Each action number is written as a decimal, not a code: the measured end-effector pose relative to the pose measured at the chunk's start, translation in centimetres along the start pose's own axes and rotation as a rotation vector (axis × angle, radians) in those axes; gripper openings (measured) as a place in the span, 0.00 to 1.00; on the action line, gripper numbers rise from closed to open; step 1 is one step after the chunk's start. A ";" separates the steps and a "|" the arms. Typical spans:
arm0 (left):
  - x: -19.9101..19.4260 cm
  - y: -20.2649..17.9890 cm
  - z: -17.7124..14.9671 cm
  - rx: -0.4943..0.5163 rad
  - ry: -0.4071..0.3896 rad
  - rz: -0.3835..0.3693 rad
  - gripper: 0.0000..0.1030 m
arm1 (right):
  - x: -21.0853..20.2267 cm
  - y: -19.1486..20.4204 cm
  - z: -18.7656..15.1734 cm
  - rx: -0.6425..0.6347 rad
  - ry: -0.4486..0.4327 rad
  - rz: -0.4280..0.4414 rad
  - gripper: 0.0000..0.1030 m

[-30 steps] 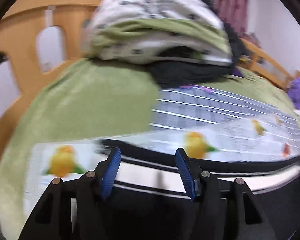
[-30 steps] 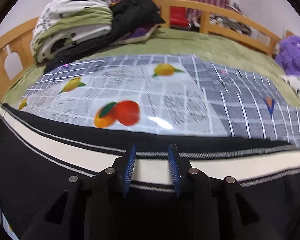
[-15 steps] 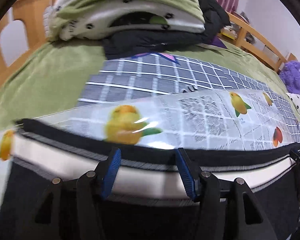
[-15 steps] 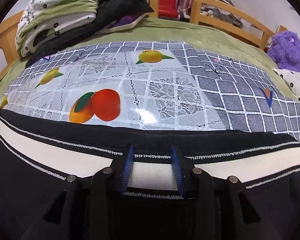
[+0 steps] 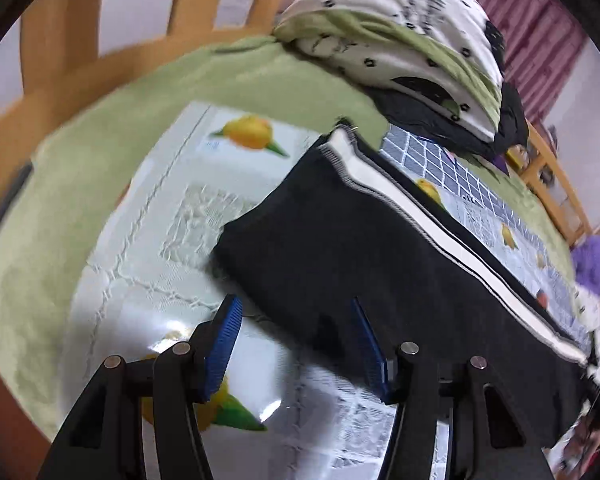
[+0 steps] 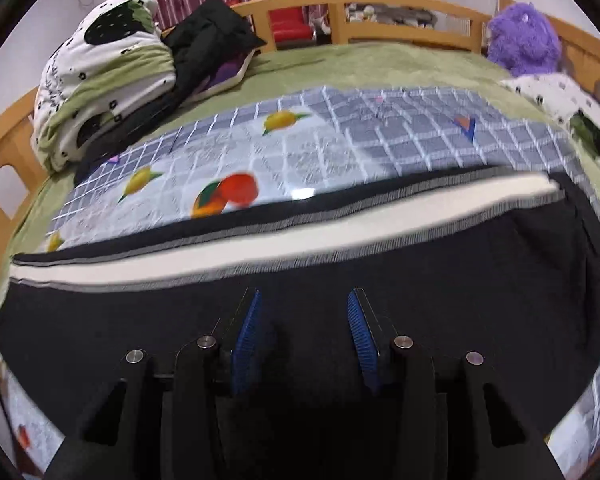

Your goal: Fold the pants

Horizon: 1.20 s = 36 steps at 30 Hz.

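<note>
Green bedding, a fruit-print cloth (image 6: 300, 152) and a wooden rail (image 6: 400, 4) are framing black pants (image 6: 300, 276) lying flat on a bed.

Both grippers are hovering over the pants, which are stretching across the cloth with a white stripe (image 6: 260, 248) running along the far edge. The left gripper (image 5: 296, 340) is standing about half open at the pants' near corner, nothing lying between its blue pads (image 5: 220, 348). The right gripper (image 6: 304, 332) has just been opening, its jaws gaping over dark fabric and gripping nothing. A folded quilt (image 6: 100, 76) is sitting at the back left, a purple toy (image 6: 524, 40) at the back right.
</note>
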<state>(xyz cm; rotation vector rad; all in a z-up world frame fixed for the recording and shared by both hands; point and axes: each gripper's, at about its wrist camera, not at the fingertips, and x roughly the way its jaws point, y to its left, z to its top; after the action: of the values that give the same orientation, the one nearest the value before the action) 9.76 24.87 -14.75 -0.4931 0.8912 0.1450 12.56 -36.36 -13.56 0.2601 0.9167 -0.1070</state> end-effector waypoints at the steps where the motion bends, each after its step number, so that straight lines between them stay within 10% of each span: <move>1: 0.7 0.6 0.0 -0.019 0.002 -0.018 0.51 | -0.4 0.1 -0.5 0.016 0.006 0.015 0.43; 7: 3.4 1.9 -0.1 -0.137 -0.082 -0.080 0.41 | -1.9 0.9 -3.9 0.033 0.008 0.032 0.43; 11: 4.3 2.1 1.5 -0.194 -0.034 -0.086 0.11 | -2.9 0.8 -5.4 0.024 -0.005 0.033 0.43; 17: -1.6 -8.0 2.8 0.169 -0.190 0.066 0.09 | -4.6 -0.4 -6.2 0.043 -0.035 0.035 0.43; 20: -4.3 -15.1 2.4 0.321 -0.227 -0.011 0.08 | -5.7 -1.0 -6.0 0.024 -0.051 0.008 0.43; 26: -6.6 -28.9 -2.3 0.526 -0.144 -0.276 0.04 | -9.1 -2.4 -6.0 -0.049 -0.113 -0.064 0.43; 36: -2.3 -40.2 -12.6 0.777 0.087 -0.370 0.16 | -11.1 -6.8 -8.4 -0.006 -0.114 -0.042 0.43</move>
<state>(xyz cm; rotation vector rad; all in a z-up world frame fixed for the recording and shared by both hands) 12.33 -16.15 -5.44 0.0715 0.8514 -0.5507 -2.00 -40.86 -10.79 0.2263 0.8090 -0.1566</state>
